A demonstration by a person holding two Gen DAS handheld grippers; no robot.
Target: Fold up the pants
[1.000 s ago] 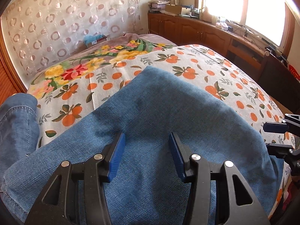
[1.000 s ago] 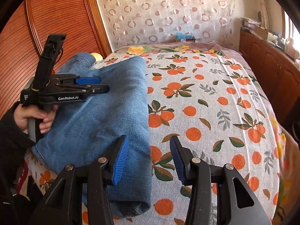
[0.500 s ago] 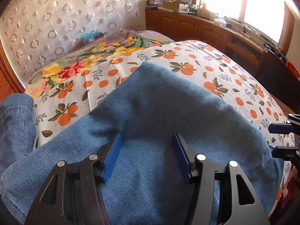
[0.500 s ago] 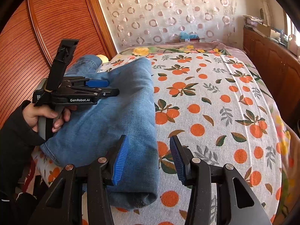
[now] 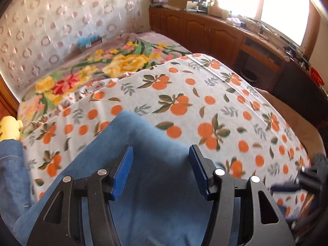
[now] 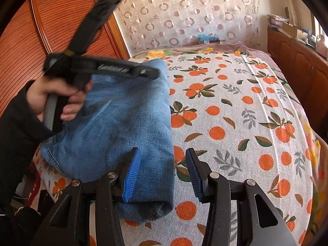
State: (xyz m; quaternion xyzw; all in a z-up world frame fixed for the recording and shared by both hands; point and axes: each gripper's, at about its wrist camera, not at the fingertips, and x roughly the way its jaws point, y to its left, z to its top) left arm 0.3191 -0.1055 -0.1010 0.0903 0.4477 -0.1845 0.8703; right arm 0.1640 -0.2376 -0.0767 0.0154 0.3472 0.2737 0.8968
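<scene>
Pants: the folded blue jeans (image 6: pixel 123 127) lie on the orange-print bedsheet (image 6: pixel 235 123), along the sheet's edge nearest the wooden wardrobe (image 6: pixel 26 30); the fold at the near end shows stacked layers and a seam, so at least one fold looks done.
Left gripper: the left gripper (image 5: pixel 161 170) hangs above the denim (image 5: pixel 143 164) with its blue pads spread and nothing between them; the jaws have just been opening (released, not pinching cloth). From the right wrist view it is blurred, held in a hand (image 6: pixel 59 96) over the end of the jeans farther from the camera.
Right gripper: the right gripper (image 6: pixel 162 176) is parted too, straddling the long edge of the jeans that faces the middle of the sheet; one pad is over denim, the other over the sheet, and neither presses on the cloth as far as the view shows.
Step in hand: my reading is a pause between folds, both claws let go and the bundle resting.
Next move: if another fold is wanted, it calls for each claw to close on an edge of the jeans through all layers, then carry that edge over the bundle evenly so the stack does not slide.
Risk: catching only the top layer would peel the fold open.
</scene>
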